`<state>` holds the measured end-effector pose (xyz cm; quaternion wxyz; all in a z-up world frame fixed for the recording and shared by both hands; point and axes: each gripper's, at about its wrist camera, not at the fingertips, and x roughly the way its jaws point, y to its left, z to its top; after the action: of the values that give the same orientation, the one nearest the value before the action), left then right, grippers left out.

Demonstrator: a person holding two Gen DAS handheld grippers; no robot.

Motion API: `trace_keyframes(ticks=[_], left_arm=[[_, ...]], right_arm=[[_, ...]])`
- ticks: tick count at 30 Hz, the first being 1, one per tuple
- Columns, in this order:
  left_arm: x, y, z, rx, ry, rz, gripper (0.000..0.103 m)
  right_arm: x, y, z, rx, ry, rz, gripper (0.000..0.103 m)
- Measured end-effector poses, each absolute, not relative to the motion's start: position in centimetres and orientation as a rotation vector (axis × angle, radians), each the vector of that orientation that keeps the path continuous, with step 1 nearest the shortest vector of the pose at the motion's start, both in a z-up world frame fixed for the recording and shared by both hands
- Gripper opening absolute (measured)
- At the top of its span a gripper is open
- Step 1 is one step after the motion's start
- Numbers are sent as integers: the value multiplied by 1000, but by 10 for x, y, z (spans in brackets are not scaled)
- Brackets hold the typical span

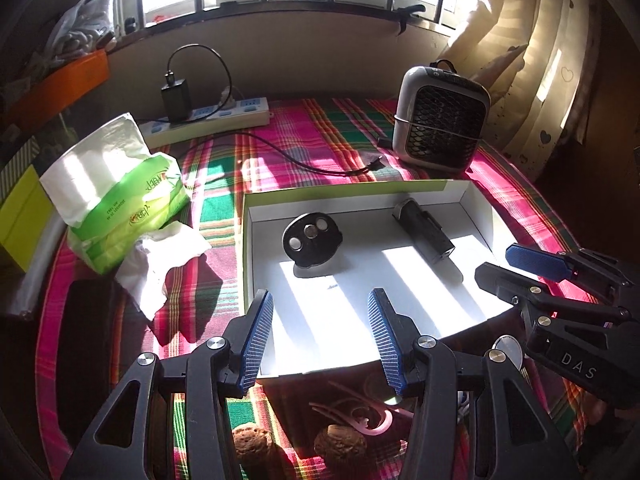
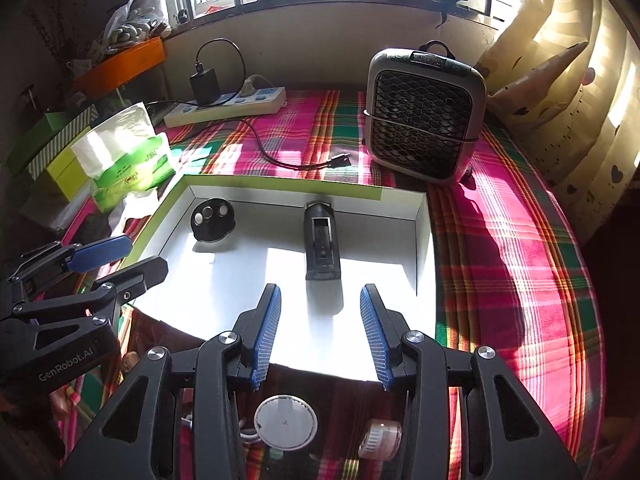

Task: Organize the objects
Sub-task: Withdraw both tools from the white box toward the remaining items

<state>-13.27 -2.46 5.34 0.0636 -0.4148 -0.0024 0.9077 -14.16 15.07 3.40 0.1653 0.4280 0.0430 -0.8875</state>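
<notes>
Box of white card with a green rim sits mid-frame on the checked cloth, a black round disc and ribbed black bar well apart inside, bare floor between; left gripper and right gripper hover at its near edge, jaws open, empty

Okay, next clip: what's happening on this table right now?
A person holds two grippers over a shallow white box on a plaid cloth. Both the left gripper and the right gripper are open and empty. Two dark items already lie in the box: a round black disc and a black oblong device. More small items wait on the cloth beneath the grippers.
</notes>
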Motion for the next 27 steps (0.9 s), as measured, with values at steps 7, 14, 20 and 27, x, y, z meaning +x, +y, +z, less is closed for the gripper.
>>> trace_keyframes(ticks=[7,14,20,27], left_arm=[[-115,-25,51,-1244,9,2766,48],[-96,-32,52,-1210,-14,2804,48],[-82,-38,47,-1209,-20,2796,48],[-66,-49,36,-1212,-67,2773,48]], right_arm=[[-122,153,36,1181,117,-2541,43],[-106,159,36,1149,104,-2563,47],[-95,164,33,1131,86,-2563,48],[-79,177,30,1111,43,-2558,54]])
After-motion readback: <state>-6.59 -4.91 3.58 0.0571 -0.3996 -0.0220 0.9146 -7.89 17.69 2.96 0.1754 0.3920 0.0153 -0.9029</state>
